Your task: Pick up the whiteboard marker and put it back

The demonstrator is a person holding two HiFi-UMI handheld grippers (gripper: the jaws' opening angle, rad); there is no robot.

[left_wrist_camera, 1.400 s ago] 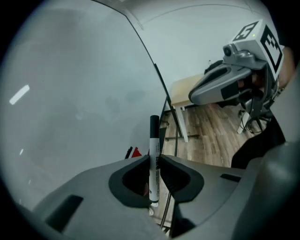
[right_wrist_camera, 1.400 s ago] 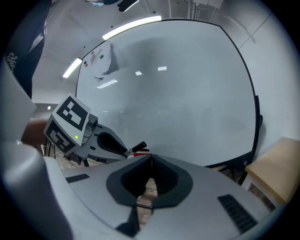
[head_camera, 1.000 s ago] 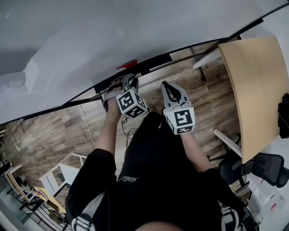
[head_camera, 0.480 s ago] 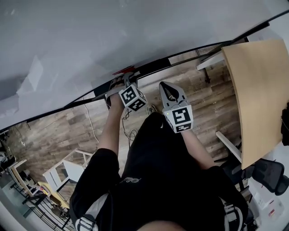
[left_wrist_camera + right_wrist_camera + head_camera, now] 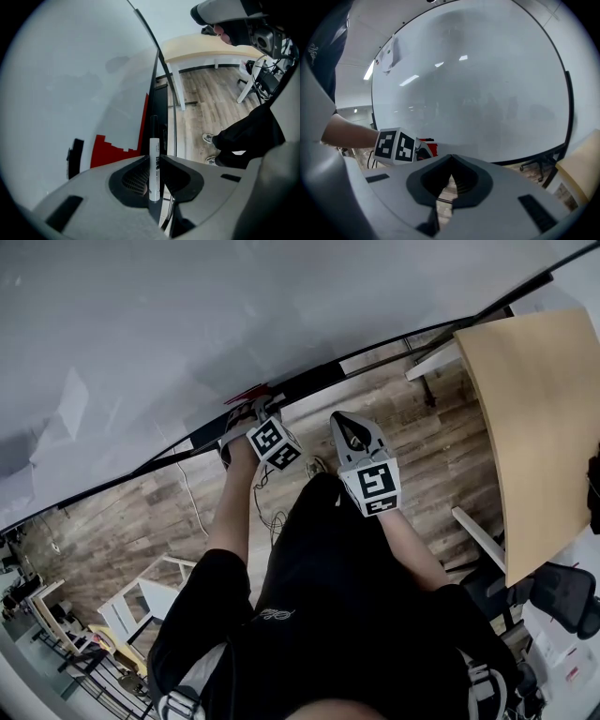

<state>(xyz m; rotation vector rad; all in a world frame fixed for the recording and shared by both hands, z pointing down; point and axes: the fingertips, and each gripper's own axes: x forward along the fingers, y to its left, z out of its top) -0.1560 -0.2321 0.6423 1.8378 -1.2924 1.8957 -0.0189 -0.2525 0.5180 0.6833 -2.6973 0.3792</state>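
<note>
Wood-plank floor (image 5: 122, 521) runs under everything in the head view, with the person's black clothing nearest.

Just beyond it, the right gripper (image 5: 349, 423) is clenched on nothing. Its own view shows the tips meeting with only floor behind them. It hangs clear of the board, right of the left gripper (image 5: 255, 407).

The left gripper grasps the whiteboard marker (image 5: 154, 161), both jaws pressed against the white barrel. It sits close to the black ledge (image 5: 309, 381) at the foot of the whiteboard (image 5: 234, 315), beside a red eraser (image 5: 115, 150). A pale wooden table (image 5: 534, 418) stands well off to the far right.

The marker's long axis runs along the gripper's own pointing line, not across the jaws. The black cap end leads, away from the gripper and down toward the ledge, and the butt sits back in the throat of the jaws. In the left gripper view that axis looks roughly parallel to the dark strip of the ledge, which suits laying it down.

The step in hand looks like the put-back. To do it well:
- Flatten the gripper's tilt so the barrel lies along the ledge and does not go in cap-first.
- Keep it beside the eraser, not on it.
- Let the barrel rest on the ledge before the jaws part, so it cannot roll off onto the floor.
- Keep the right gripper well away.
</note>
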